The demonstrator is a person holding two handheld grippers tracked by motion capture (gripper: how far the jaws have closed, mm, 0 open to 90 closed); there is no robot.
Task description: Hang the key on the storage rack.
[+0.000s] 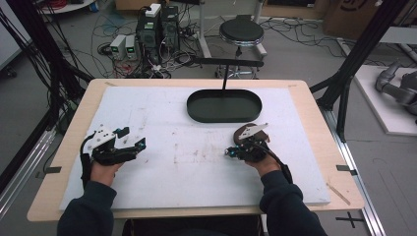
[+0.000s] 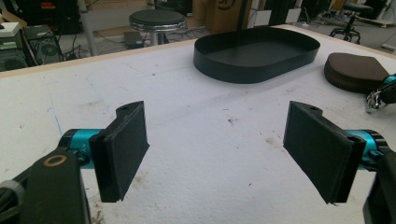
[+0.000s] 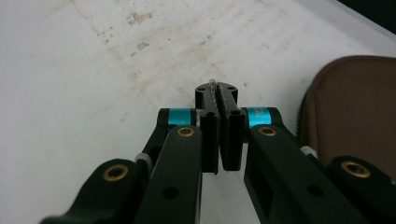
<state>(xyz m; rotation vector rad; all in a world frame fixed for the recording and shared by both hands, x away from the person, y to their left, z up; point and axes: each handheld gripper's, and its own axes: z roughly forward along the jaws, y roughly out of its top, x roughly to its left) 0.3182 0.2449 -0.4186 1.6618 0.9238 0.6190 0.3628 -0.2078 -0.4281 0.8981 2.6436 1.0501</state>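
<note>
R gripper (image 3: 219, 93) is clenched on a small metal bit, prob. the zip pull of the brown pouch (image 3: 350, 112) lying just beside it near the black tray (image 1: 223, 105) (to work the zipper, I'd judge), while L gripper (image 2: 219, 149) waits released, holding nothing, well apart.

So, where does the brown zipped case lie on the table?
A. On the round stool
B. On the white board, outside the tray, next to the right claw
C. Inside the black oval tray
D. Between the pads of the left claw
B: the brown zipped case rests on the white board, clear of the black oval tray and just beside the right claw.
</note>
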